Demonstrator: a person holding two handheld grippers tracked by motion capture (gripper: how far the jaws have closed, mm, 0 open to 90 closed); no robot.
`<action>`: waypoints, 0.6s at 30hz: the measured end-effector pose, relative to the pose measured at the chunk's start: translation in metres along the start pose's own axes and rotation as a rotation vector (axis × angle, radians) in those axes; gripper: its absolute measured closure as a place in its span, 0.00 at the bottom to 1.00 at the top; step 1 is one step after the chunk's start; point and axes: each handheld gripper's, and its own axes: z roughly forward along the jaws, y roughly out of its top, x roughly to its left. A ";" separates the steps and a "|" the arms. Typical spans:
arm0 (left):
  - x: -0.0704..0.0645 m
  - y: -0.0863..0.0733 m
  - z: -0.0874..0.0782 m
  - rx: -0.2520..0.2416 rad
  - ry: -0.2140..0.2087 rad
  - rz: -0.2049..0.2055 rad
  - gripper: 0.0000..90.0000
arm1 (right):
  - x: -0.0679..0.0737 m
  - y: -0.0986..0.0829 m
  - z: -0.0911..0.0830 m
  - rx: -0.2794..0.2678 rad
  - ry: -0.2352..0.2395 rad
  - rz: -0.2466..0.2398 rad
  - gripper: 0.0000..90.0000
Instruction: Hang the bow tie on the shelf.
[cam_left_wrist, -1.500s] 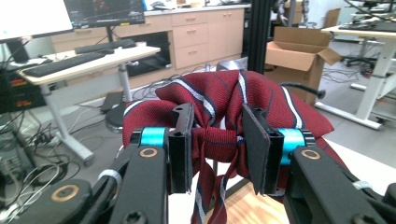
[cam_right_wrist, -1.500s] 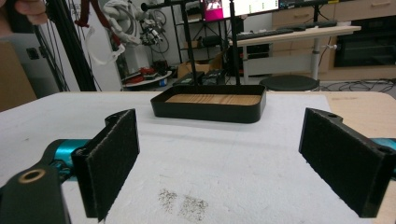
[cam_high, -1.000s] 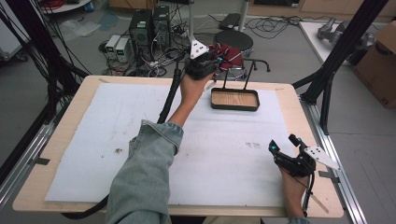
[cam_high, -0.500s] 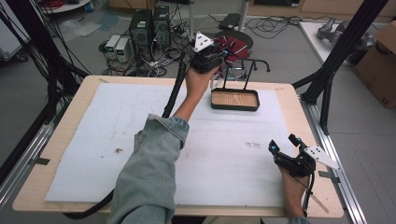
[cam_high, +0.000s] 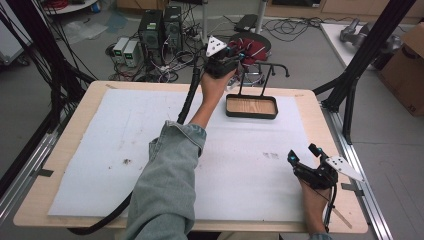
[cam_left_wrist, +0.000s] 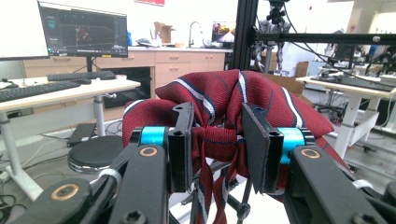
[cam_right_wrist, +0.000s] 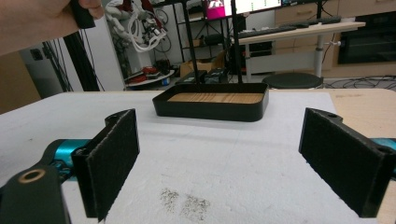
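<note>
Necktie (cam_left_wrist: 224, 116), dark red with white and navy stripes, is bunched between the jaws of the left gripper (cam_left_wrist: 215, 140), which clamps the cloth above the far edge of the desk (cam_high: 310, 107), beside the black rack (cam_high: 264, 75) rising from a wood-floored tray (cam_high: 251, 106). Near the desk's front right corner, the right gripper (cam_high: 305, 154) rests on the white sheet (cam_high: 100, 145), jaws spread wide, grasping nothing.
</note>
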 end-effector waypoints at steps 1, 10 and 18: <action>0.002 -0.001 0.000 0.002 0.003 -0.002 0.72 | 0.000 0.000 0.000 0.001 0.001 0.000 0.13; 0.016 -0.003 0.002 -0.013 0.025 -0.048 0.72 | 0.000 0.000 0.000 0.003 0.004 0.004 0.13; 0.007 -0.004 0.003 -0.024 -0.007 -0.049 0.72 | 0.000 0.000 0.000 0.004 0.006 0.006 0.13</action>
